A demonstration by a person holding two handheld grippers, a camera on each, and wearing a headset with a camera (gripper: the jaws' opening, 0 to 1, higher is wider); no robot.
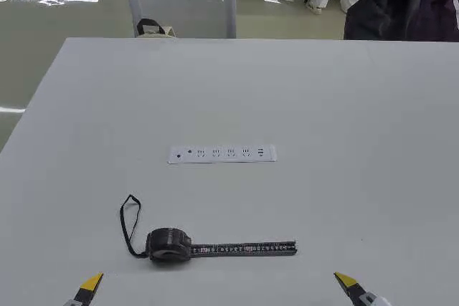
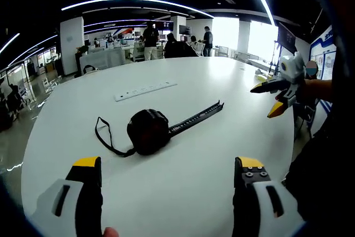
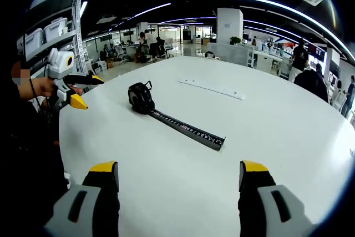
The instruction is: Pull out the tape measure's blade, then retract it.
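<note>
Near the worktop's (image 1: pixel 323 105) front edge, we see the tape measure (image 1: pixel 168 244) lying crosswise, body end toward the left gripper (image 2: pixel 169 162), blade (image 1: pixel 244 249) tip toward the right gripper (image 3: pixel 178 166), both grippers wide open and empty.

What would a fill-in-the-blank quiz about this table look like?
1. The tape measure has its blade pulled partly ____ of the case.
2. The left gripper and right gripper both have ____ jaws.
3. Beyond the tape measure lies a white ____ strip.
Missing words: out, open, power.
</note>
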